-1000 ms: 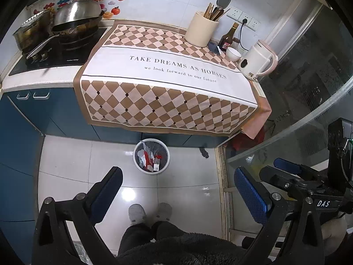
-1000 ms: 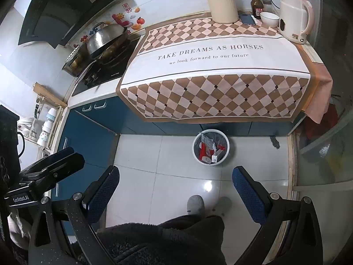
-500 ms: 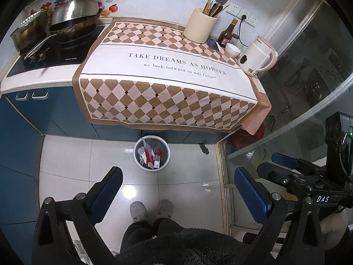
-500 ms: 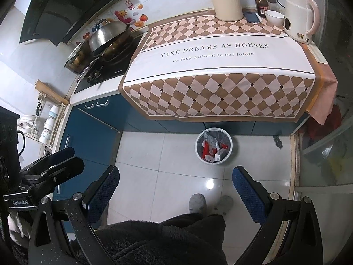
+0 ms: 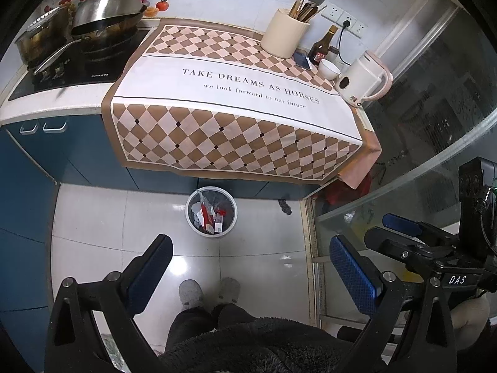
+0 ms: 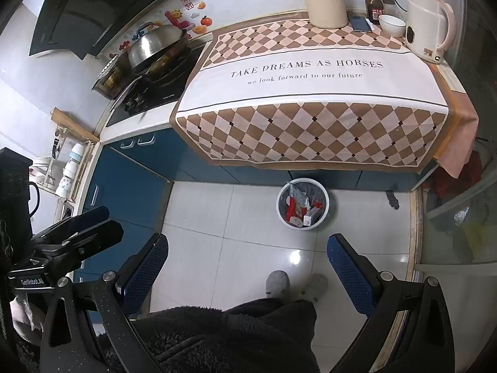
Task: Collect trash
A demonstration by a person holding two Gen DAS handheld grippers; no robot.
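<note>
A round white trash bin (image 5: 191,221) stands on the tiled floor under the counter edge; it shows in the right wrist view too (image 6: 281,214). Red and white wrappers (image 5: 207,217) lie inside it, also seen in the right wrist view (image 6: 298,209). My left gripper (image 5: 248,256) is open and empty, held high above the floor. My right gripper (image 6: 247,256) is open and empty at about the same height; it also shows in the left wrist view (image 5: 403,227) at the right. The left gripper shows in the right wrist view (image 6: 80,227) at the left.
The counter carries a checked cloth (image 5: 236,118), a utensil jar (image 5: 284,37), a sauce bottle (image 5: 323,46), a bowl (image 5: 330,69), a phone (image 5: 302,59) and a white kettle (image 5: 363,79). Pans (image 5: 105,15) sit on the stove. A glass door (image 5: 435,124) stands at the right. Slippered feet (image 5: 209,290) are below.
Both grippers have drifted slightly back and up, so the counter and bin sit a little lower and nearer the middle. Both stay open and empty.
</note>
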